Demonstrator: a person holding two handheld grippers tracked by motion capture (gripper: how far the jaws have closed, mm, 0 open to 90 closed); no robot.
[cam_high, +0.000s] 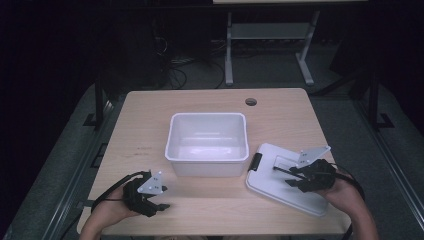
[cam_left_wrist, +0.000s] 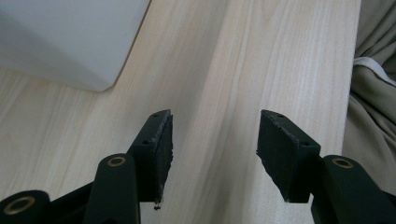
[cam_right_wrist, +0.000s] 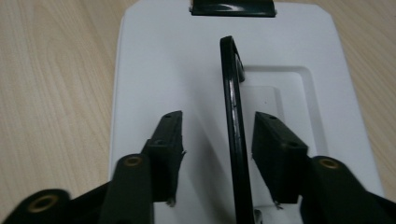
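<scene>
High view dim, surroundings near black; gripper views brighter, jaws perhaps slightly blurred.

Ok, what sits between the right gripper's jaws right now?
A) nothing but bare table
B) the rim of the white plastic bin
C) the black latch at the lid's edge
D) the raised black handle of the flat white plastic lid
D: in the right gripper view, the raised black handle of the flat white plastic lid stands between the open jaws of the right gripper.

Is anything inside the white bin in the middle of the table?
Nothing shows inside the white bin: the high view shows a bare floor and walls. Its lid lies apart on the table, the open right claw astride the lid's handle.
</scene>
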